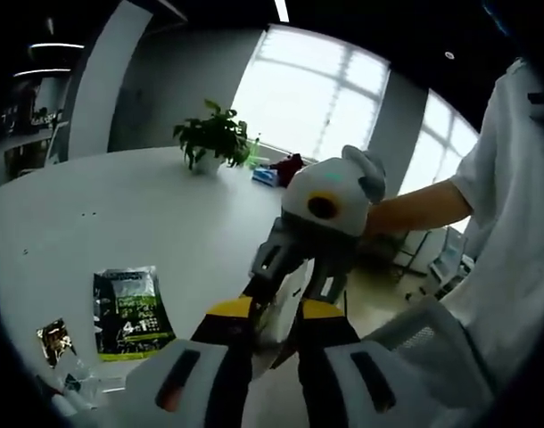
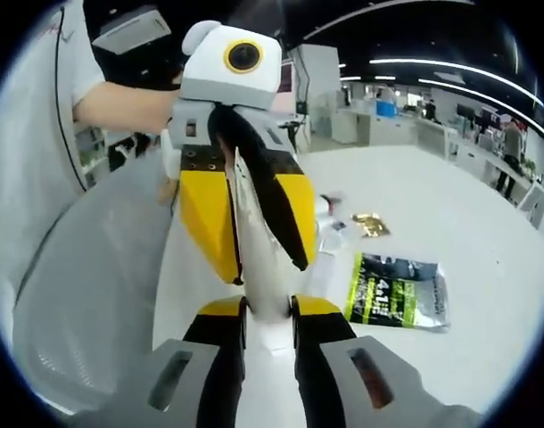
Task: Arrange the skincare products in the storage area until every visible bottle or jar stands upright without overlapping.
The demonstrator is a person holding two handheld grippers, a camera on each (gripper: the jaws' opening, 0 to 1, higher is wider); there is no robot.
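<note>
A white tabletop [image 1: 120, 205] sat in a bright office with large windows [image 1: 317, 89]. On it lay one green-black packet [image 1: 129, 312], one small gold sachet [image 1: 54, 341] and a potted plant [image 1: 214, 135]. The left gripper [image 1: 276, 312] and right gripper [image 2: 269, 308] faced each other, both jaws pinching one white tube [image 2: 259, 267] above the tabletop's edge.

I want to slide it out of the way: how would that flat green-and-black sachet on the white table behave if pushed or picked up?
The green-and-black sachet lies flat on the white table, so it probably slides rather than rolls or tips. Its glossy, slightly wrinkled film suggests it is light and floppy, likely to sag if lifted by one edge. That sheen may also make it slippery between tongs.
</note>
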